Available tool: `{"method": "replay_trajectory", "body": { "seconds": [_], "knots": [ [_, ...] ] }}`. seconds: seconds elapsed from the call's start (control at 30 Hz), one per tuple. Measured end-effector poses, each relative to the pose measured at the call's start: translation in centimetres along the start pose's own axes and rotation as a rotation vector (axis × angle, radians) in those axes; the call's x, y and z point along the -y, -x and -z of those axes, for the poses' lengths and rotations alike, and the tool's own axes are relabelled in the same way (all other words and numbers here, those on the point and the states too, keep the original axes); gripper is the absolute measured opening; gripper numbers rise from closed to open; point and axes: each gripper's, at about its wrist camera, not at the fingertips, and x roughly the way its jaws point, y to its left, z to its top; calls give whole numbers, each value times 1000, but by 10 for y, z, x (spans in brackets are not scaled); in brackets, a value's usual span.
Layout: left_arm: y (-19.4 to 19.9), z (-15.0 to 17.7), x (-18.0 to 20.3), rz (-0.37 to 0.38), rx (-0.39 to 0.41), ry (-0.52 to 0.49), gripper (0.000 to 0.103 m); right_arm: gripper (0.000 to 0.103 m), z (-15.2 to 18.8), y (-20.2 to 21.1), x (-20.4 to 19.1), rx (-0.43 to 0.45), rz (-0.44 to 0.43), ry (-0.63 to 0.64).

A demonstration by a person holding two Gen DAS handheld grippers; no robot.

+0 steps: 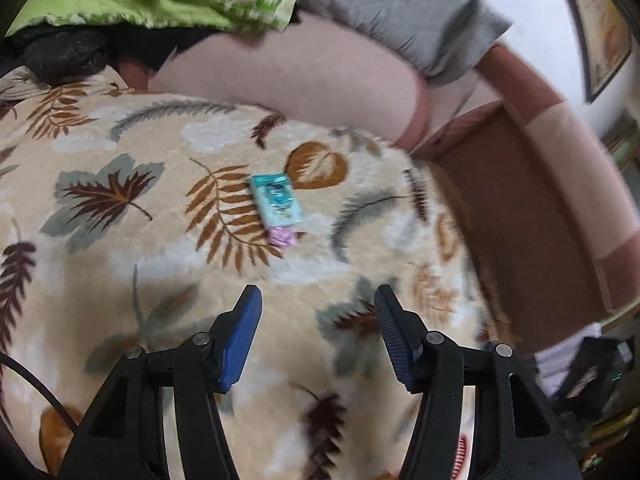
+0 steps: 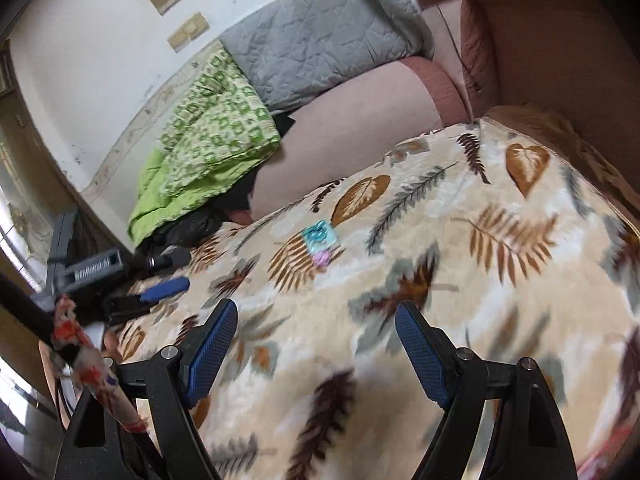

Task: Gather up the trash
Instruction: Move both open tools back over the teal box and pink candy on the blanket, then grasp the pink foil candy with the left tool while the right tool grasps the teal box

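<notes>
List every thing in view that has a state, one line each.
Left tongs: open, empty, above the blanket.
Right tongs: open, empty.
Teal wrapper: lying flat on the leaf-print blanket, untouched.
Pink wrapper: partly tucked under the teal one.
Grey quilted cushion: leaning on the sofa back.
Green quilt: crumpled.

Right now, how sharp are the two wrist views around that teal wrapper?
Left wrist: teal wrapper fairly readable, blanket smeared toward the right edge. Right wrist: wrapper blurrier, leaf print streaked by motion; both views bowed by fisheye.
</notes>
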Motion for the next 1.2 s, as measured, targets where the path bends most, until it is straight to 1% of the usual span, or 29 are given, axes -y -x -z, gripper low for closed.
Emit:
{"method": "replay_trajectory", "body": {
  "seconds": [0.07, 0.1, 0.17, 0.23, 0.3, 0.37, 0.47, 0.5, 0.53, 0.57, 0.67, 0.73, 0.8, 0.87, 0.93, 1.0, 1.03, 1.1, 1.13, 1.2],
  "knots": [
    [-33, -9, -2, -32, -48, 0, 57, 85, -15, -26, 15, -16, -21, -45],
    [-54, -14, -2, -43, -83, 3, 57, 85, -19, -33, 20, -22, -32, -59],
    [-81, -21, -5, -54, -122, 22, 55, 85, -24, -51, 32, -31, -39, -82],
    [-106, -28, -8, -70, -144, 45, 51, 85, -26, -67, 41, -46, -43, -96],
    [-128, -34, -8, -117, -159, 34, 49, 85, -28, -80, 51, -58, -42, -111],
    [-146, -38, -11, -133, -176, 45, 43, 84, -31, -89, 61, -67, -43, -128],
    [-165, -42, -12, -181, -188, 37, 42, 83, -34, -96, 76, -64, -49, -154],
    [-169, -43, -12, -200, -189, 28, 39, 83, -34, -96, 78, -61, -51, -160],
    [-172, -43, -13, -217, -195, 19, 29, 83, -34, -96, 82, -59, -54, -166],
    [-174, -43, -14, -216, -198, 18, 28, 83, -34, -96, 84, -58, -54, -168],
    [-168, -43, -17, -202, -184, 24, 25, 82, -34, -99, 87, -63, -59, -167],
    [-157, -39, -19, -193, -173, 26, 25, 82, -34, -104, 87, -71, -62, -166],
    [-134, -31, -24, -157, -144, 40, 24, 82, -36, -109, 86, -76, -79, -168],
    [-109, -21, -31, -138, -119, 65, 24, 82, -41, -121, 79, -91, -106, -155],
    [-84, -13, -44, -96, -112, 127, 24, 82, -46, -137, 71, -109, -116, -127],
    [-66, -10, -51, -81, -88, 159, 24, 82, -51, -162, 55, -143, -126, -83],
    [-58, -7, -52, -81, -76, 159, 24, 82, -53, -176, 46, -161, -125, -58],
    [-50, -5, -57, -77, -67, 163, 24, 82, -53, -197, 29, -192, -124, -3],
    [-49, -7, -60, -58, -72, 165, 24, 82, -53, -212, 15, -210, -115, 49],
    [-47, -8, -63, -48, -73, 174, 24, 82, -53, -234, -2, -229, -86, 114]
  ]
}}
